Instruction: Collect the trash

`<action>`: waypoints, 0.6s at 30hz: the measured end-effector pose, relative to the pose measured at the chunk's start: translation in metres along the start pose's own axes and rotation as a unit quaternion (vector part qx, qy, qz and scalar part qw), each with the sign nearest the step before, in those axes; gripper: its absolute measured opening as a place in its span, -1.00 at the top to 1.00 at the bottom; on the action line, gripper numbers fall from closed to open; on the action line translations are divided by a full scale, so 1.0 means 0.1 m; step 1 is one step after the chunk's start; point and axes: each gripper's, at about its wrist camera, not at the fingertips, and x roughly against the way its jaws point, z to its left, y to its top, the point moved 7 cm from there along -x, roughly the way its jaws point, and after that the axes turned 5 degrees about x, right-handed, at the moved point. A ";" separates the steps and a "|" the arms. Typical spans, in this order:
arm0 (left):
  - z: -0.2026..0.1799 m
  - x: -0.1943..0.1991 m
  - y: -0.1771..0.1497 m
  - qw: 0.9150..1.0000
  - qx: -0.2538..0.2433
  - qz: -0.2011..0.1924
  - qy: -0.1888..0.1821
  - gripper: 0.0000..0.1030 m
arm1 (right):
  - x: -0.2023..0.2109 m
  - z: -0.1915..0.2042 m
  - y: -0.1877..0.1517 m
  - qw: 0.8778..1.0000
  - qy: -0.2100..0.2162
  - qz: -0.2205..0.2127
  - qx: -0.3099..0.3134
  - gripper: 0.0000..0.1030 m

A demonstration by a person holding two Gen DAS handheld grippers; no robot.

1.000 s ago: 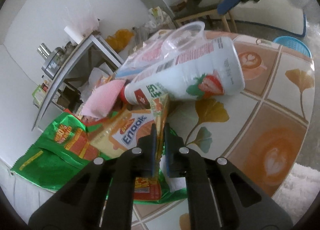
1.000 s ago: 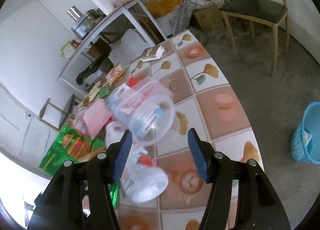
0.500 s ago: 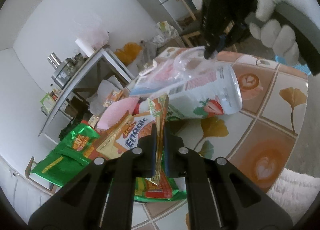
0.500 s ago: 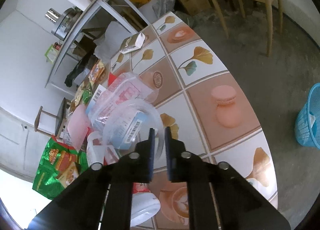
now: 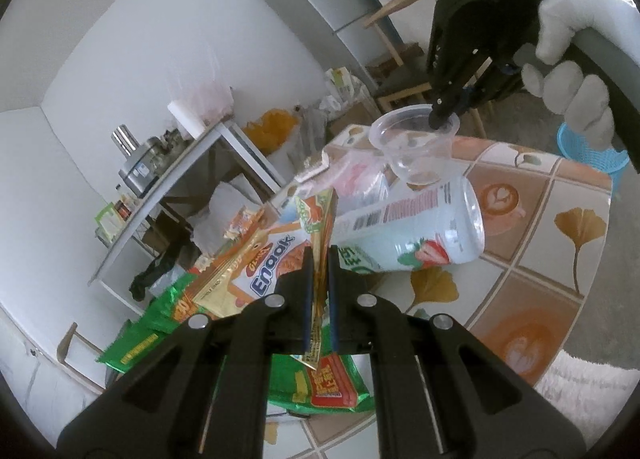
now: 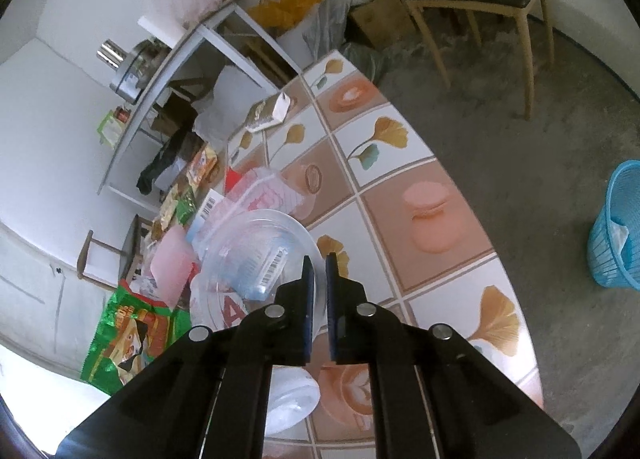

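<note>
Pinching a snack wrapper (image 5: 276,271): left gripper (image 5: 319,291), jaws clamped. Right gripper (image 6: 318,299) clamped on clear cup (image 6: 256,243) rim. Bottle (image 5: 412,231) beyond the left jaws.

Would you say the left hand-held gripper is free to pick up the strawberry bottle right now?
Probably not: the left hand-held gripper is shut on an orange snack wrapper. The strawberry bottle lies uncovered just beyond, so the wrapper must go first.

Brightness: both views are evenly lit by soft daylight.
Glare: the wall (image 6: 24,371) below the green wrapper (image 6: 128,335) is blown out white.
Shadows: faint ones are cast on the table (image 5: 520,291).
Distortion: lines are bent and corners blackened by the fisheye.
Focus: edges are softened.
</note>
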 end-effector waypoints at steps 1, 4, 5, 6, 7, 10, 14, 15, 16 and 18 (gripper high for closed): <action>0.01 0.01 0.02 1.000 0.000 -0.004 0.002 0.90 | 0.05 0.00 0.01 1.000 0.000 -0.004 0.000 0.88; 0.05 0.04 0.09 1.000 0.002 -0.016 0.007 0.90 | 0.21 -0.01 0.05 1.000 0.002 -0.017 -0.001 0.88; 0.05 0.06 0.11 1.000 0.003 -0.020 0.008 0.90 | 0.27 -0.02 0.07 1.000 0.002 -0.023 -0.002 0.88; 0.06 0.07 0.14 1.000 0.004 -0.024 0.009 0.90 | 0.33 -0.02 0.08 1.000 0.002 -0.029 -0.003 0.88; 0.07 0.09 0.17 1.000 0.005 -0.029 0.010 0.90 | 0.39 -0.02 0.09 0.999 0.002 -0.034 -0.003 0.88; 0.10 0.15 0.26 0.999 0.005 -0.045 0.014 0.90 | 0.59 -0.03 0.12 0.999 0.003 -0.052 -0.006 0.88; 0.15 0.23 0.35 0.998 0.008 -0.064 0.020 0.90 | 0.80 -0.04 0.14 0.998 0.002 -0.069 -0.009 0.88; 0.16 0.25 0.37 0.997 0.009 -0.068 0.021 0.90 | 0.86 -0.05 0.14 0.997 0.001 -0.073 -0.009 0.88; 0.17 0.28 0.40 0.997 0.010 -0.073 0.023 0.90 | 0.92 -0.05 0.13 0.997 0.000 -0.078 -0.009 0.88; 0.19 0.31 0.45 0.996 0.013 -0.081 0.025 0.90 | 1.02 -0.06 0.12 0.996 -0.002 -0.086 -0.010 0.88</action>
